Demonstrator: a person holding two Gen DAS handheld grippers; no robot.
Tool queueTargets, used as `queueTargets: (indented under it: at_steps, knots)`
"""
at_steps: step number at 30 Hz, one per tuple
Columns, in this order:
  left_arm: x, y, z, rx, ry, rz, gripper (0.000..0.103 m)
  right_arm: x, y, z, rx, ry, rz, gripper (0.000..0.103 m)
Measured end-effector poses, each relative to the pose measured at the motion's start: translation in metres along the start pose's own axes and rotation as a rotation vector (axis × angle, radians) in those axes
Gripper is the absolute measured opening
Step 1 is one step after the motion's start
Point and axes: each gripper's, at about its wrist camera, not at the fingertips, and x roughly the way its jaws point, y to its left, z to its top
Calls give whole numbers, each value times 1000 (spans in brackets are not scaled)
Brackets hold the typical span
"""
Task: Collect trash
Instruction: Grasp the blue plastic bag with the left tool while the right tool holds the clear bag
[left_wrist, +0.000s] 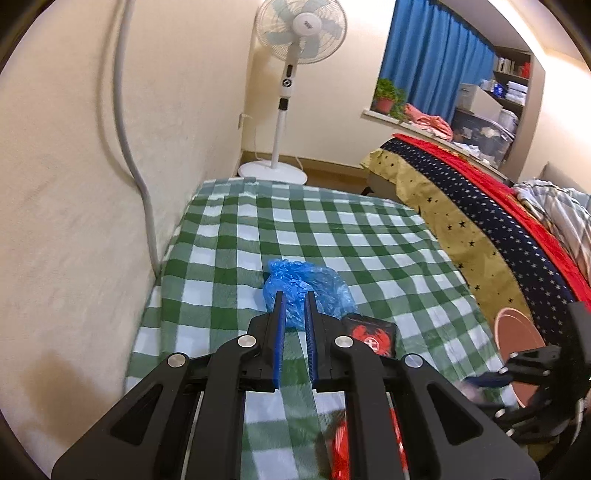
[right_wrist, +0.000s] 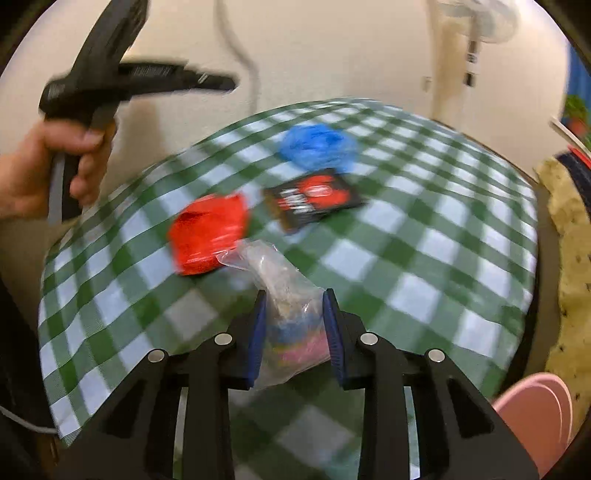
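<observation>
On the green-checked tablecloth (right_wrist: 424, 258) lie a crumpled blue plastic bag (right_wrist: 317, 147), a black-and-red packet (right_wrist: 314, 197) and a crumpled red wrapper (right_wrist: 210, 232). My right gripper (right_wrist: 295, 293) is shut on a clear plastic bag (right_wrist: 284, 288) with coloured bits inside, its pads pressing both sides. My left gripper (left_wrist: 295, 293) hovers just before the blue bag (left_wrist: 317, 280), jaws nearly together with nothing between them. The packet (left_wrist: 373, 334) lies to its right. In the right wrist view a hand (right_wrist: 37, 173) holds the left gripper (right_wrist: 229, 83) above the table's left side.
A pink round container (right_wrist: 535, 410) stands low beside the table's right edge, next to a bed with a star-patterned cover (left_wrist: 461, 221). A wall with a grey pipe (left_wrist: 147, 221) borders the table's left. A white standing fan (left_wrist: 280, 110) is beyond the far edge.
</observation>
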Motion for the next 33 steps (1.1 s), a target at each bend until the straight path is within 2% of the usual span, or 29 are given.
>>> queueTargets:
  at_steps: [5, 9, 10, 18, 26, 27, 29, 30, 31, 33]
  knots:
    - [34, -9, -4, 36, 41, 18, 11, -3, -35, 2, 84, -17, -105, 30]
    - [55, -10, -7, 47, 63, 40, 34, -4, -50, 7, 125, -29, -146, 30]
    - [59, -8, -8, 45, 67, 47, 35, -5, -53, 9, 135, -37, -156, 30]
    - [79, 4, -8, 6, 94, 68, 36, -1, -63, 16, 168, -57, -201, 30]
    - [92, 3, -12, 16, 144, 83, 36, 3, -66, 18, 180, -54, -206, 30]
    - [94, 3, -12, 16, 153, 82, 36, 2, -66, 18, 180, -53, -206, 30]
    - [97, 3, -13, 17, 165, 80, 25, 1, -66, 18, 179, -53, -209, 30]
    - [98, 3, -13, 19, 171, 76, 15, 1, -67, 18, 179, -52, -210, 30]
    - [98, 2, -13, 26, 176, 71, 10, 0, -67, 18, 180, -52, -211, 30]
    - [97, -2, -13, 43, 171, 74, 4, -2, -68, 18, 182, -55, -216, 30]
